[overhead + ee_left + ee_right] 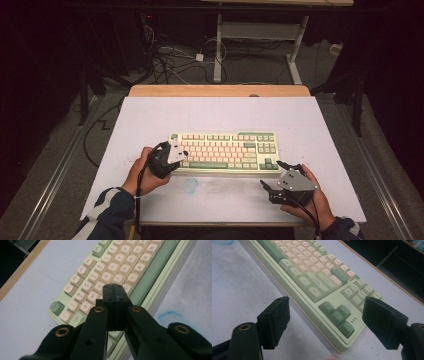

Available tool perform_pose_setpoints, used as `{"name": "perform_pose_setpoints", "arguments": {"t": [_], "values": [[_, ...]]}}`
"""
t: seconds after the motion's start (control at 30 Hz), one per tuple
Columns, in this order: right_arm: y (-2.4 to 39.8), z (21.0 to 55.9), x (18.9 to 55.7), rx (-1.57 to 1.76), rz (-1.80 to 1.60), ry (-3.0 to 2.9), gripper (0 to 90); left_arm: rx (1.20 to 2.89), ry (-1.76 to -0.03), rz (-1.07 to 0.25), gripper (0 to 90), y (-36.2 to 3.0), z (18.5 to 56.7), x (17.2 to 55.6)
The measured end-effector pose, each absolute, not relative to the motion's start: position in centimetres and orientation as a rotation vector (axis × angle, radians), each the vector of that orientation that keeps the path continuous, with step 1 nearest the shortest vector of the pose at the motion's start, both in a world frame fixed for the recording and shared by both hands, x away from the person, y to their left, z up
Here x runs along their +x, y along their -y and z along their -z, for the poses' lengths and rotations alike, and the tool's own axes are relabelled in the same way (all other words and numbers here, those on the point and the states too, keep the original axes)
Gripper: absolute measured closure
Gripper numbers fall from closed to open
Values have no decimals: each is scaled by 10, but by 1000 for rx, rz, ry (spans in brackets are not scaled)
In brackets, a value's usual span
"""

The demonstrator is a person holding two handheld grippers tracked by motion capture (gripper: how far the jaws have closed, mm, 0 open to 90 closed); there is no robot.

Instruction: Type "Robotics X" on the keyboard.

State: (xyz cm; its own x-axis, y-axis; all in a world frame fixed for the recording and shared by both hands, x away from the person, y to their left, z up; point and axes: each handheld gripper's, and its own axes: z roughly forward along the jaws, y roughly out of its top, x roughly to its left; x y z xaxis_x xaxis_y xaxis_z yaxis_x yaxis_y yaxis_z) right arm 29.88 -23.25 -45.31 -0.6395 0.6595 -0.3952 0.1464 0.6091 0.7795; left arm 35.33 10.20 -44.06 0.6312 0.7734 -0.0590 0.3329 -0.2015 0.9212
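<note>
Room: dark around the work spot, with cables on the floor and the white legs of another desk beyond the far side of the keyboard.
Surface: table (150, 90) with a wooden far edge, covered by a white mat (300, 125) on which the keyboard rests.
Keyboard: keyboard (225, 151), pale green case with cream and green keys, lying flat, its long side toward the person.
Blue mark: blue smudge (190, 185) on the mat, just in front of the keyboard's left half, on the person's side.
Left gripper: left gripper (172, 152) held over the keyboard's left end; in the left gripper view its two black jaws are pressed together pad to pad with nothing between them, tips hovering above the cream letter keys near the green space bar (152, 272). Whether the tips touch a key cannot be told.
Left hand: left hand (142, 172) wraps the gripper body, just off the keyboard's left front corner, with a dark sleeve with white stripes behind it.
Right gripper: right gripper (280, 175) just in front of the keyboard's right front corner; jaws spread wide, holding nothing, framing the green arrow keys (338, 315) in the right gripper view.
Right hand: right hand (312, 200) grips it from the person's side of the keyboard.
</note>
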Motion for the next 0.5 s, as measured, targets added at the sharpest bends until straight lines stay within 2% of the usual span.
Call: {"name": "perform_pose_setpoints", "arguments": {"t": [0.5], "values": [[231,458,301,622,-931,-2179,234,1831,-904,-475,875,-58,449,390]]}}
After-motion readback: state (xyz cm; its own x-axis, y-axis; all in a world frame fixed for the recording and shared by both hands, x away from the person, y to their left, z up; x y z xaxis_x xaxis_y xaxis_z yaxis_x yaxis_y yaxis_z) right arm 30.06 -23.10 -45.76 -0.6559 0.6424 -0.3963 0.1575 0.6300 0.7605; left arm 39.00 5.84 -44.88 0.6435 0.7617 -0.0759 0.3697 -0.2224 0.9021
